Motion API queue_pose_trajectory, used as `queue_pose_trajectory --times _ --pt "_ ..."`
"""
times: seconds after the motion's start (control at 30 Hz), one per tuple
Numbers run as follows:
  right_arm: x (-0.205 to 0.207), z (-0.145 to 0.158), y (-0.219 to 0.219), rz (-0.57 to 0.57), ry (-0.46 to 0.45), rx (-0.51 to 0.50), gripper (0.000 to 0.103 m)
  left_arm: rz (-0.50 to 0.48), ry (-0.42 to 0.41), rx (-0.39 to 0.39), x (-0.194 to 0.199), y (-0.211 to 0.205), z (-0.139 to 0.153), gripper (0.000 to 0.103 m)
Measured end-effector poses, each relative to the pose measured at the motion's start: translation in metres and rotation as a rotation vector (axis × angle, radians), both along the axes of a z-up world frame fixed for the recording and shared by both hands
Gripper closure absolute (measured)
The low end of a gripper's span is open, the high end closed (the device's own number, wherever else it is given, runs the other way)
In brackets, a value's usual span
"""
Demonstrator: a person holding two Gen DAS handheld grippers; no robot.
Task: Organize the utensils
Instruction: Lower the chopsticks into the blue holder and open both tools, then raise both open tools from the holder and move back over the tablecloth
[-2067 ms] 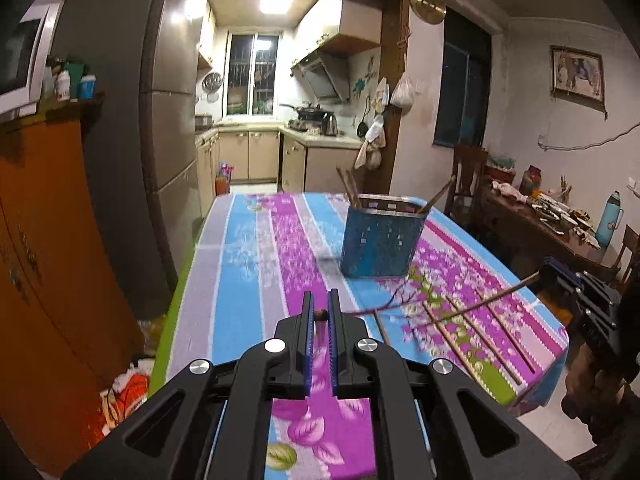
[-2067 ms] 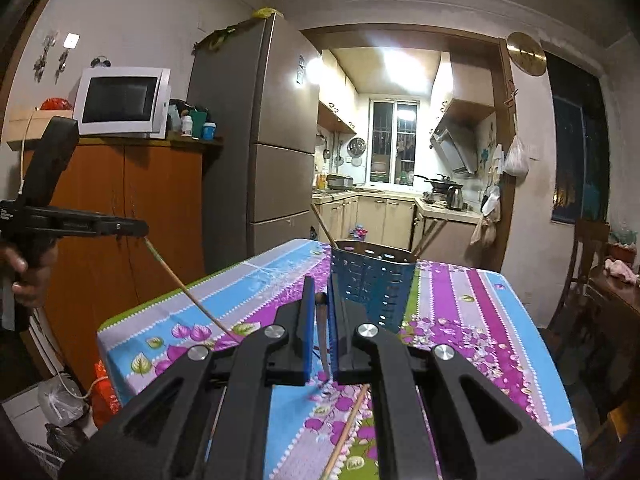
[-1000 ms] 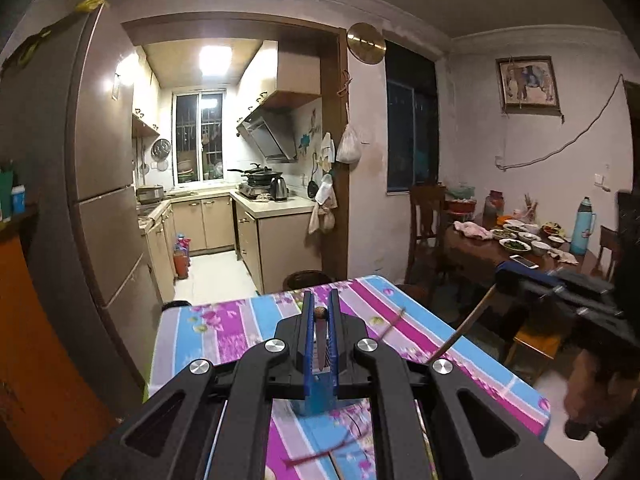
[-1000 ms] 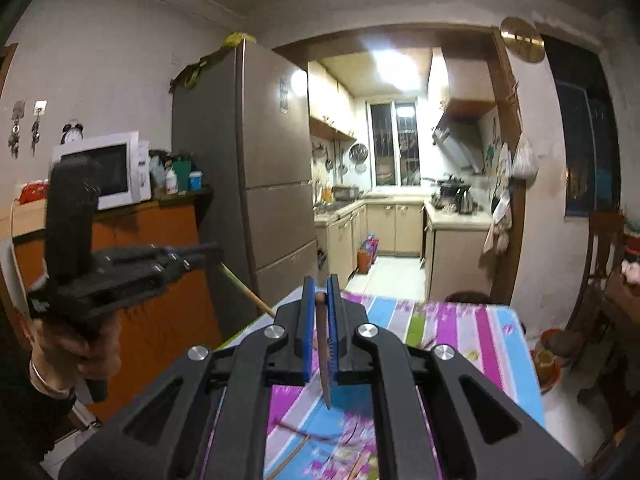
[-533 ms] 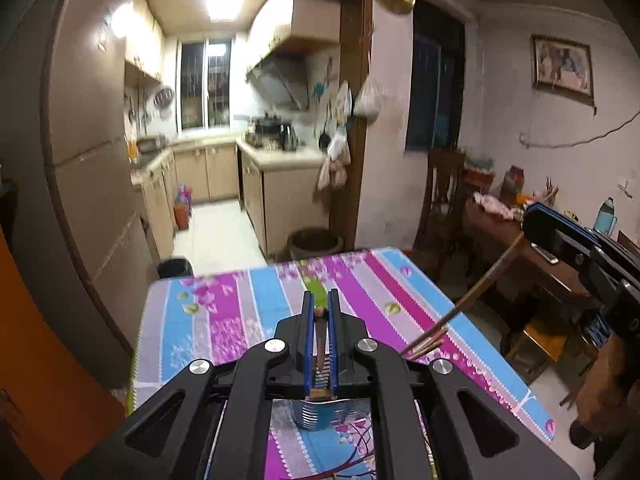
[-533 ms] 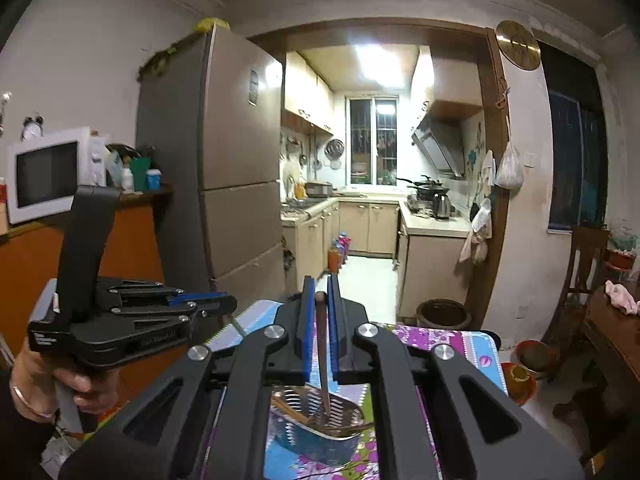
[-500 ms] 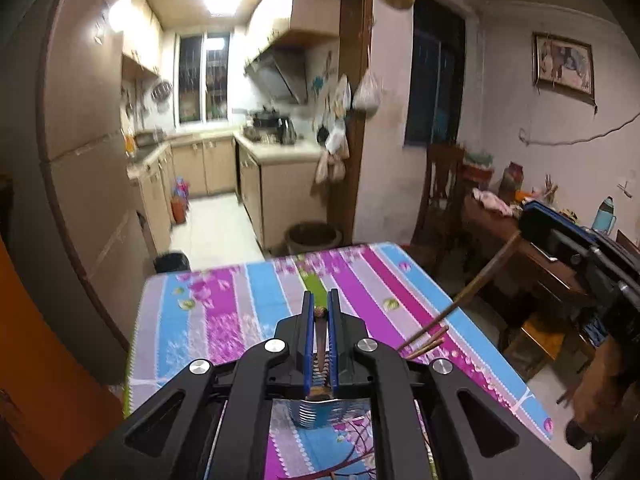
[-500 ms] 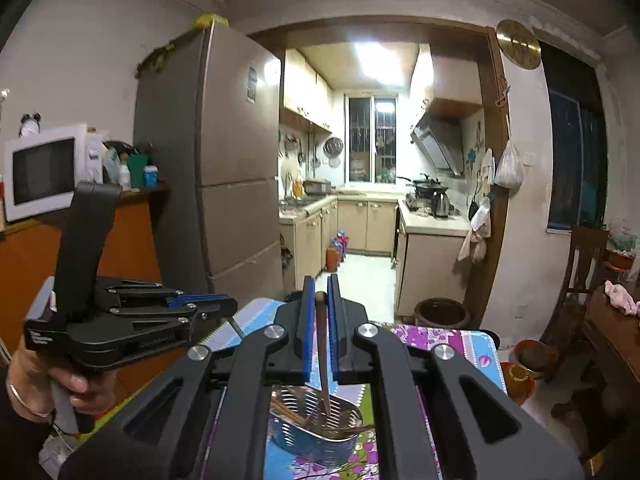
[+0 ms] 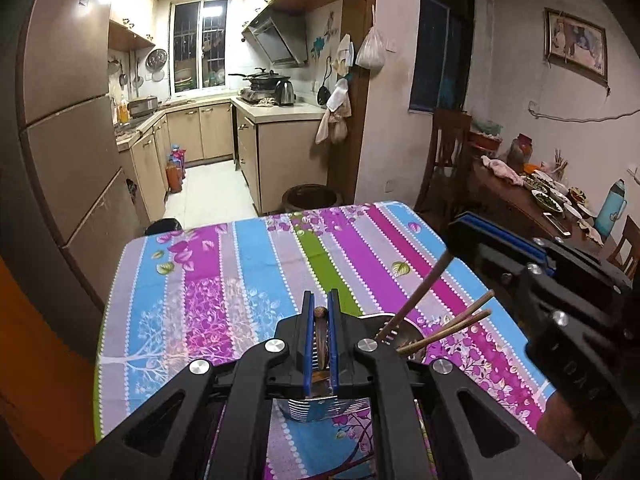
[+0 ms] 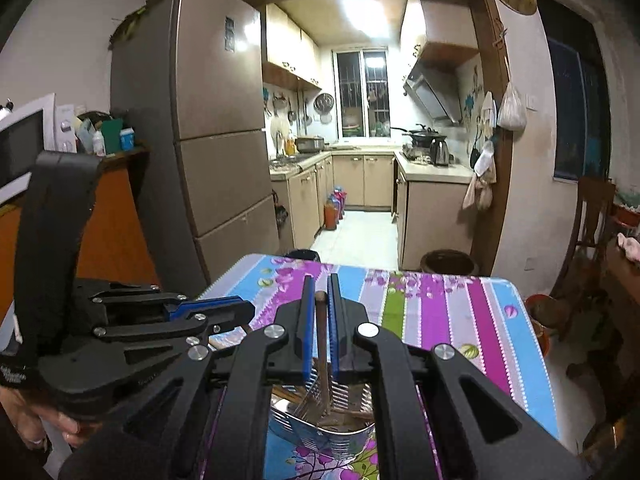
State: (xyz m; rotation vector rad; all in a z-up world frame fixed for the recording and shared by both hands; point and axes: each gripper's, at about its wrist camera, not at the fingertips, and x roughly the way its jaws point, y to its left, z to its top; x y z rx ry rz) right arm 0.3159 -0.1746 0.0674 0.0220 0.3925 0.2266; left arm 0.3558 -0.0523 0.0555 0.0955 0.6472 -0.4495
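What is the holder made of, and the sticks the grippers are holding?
The holder looks like shiny metal: silvery, glinting, with cut slots. The chopstick in the right gripper and the one in the left gripper look like brown wood, dull, though bamboo is possible.

Home, kitchen + dining rm. Galley kitchen thru wooden doorway: beige cabinets [image 10: 378,180], range hood [image 10: 432,92], wok on stove [image 9: 260,78], kettle [image 10: 440,152], barred window [image 10: 362,92], ladles/strainers hung on wall. Tall 3-door fridge [image 10: 208,132] beside doorway; microwave [image 10: 24,136] on orange cupboard. Front: table w/ striped floral tablecloth [image 9: 248,264], metal utensil holder [image 10: 320,436] w/ chopsticks on it. Right side: wooden dining table [image 9: 516,204] w/ food dishes, thermos [image 9: 610,210], chairs, framed picture [image 9: 576,44].
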Motion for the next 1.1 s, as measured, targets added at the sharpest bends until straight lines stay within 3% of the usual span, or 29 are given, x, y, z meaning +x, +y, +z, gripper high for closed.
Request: queue_pose_trajectory --times 0.17,0.3,0.4,0.47,0.53,0.6,0.7,0.73,0.87,1.1 --pt "0.01 -0.018 0.004 -0.01 0.045 0.0 0.098 0.045 -0.01 -0.039 0.0 0.005 -0.012 0.095" --pt "0.012 -0.023 0.002 -0.033 0.063 0.009 0.094 0.056 -0.031 -0.028 -0.005 0.006 -0.014 0.095" --pt "-0.004 -0.006 -0.006 -0.049 0.001 0.041 0.094 0.091 -0.105 -0.011 -0.019 0.009 -0.001 0.094" --pt "-0.024 0.009 -0.012 -0.048 -0.068 0.045 0.094 0.128 -0.161 0.005 -0.031 0.013 0.009 0.085" --pt "-0.044 0.023 -0.018 -0.051 -0.126 0.047 0.088 0.198 -0.27 0.052 -0.05 0.018 0.025 0.068" --pt "-0.075 0.037 -0.026 -0.045 -0.197 0.06 0.076 0.233 -0.347 0.08 -0.066 0.021 0.036 0.066" --pt "-0.107 0.049 -0.036 -0.04 -0.259 0.059 0.072 0.31 -0.451 0.109 -0.094 0.029 0.051 0.064" --pt "-0.121 0.05 -0.039 -0.041 -0.281 0.051 0.071 0.345 -0.489 0.119 -0.107 0.033 0.054 0.063" --pt "-0.164 0.044 -0.044 -0.035 -0.322 0.011 0.05 0.425 -0.603 0.171 -0.147 0.035 0.056 0.057" --pt "-0.201 0.014 -0.039 -0.032 -0.287 -0.084 0.049 0.471 -0.671 0.195 -0.198 0.027 0.044 0.056"
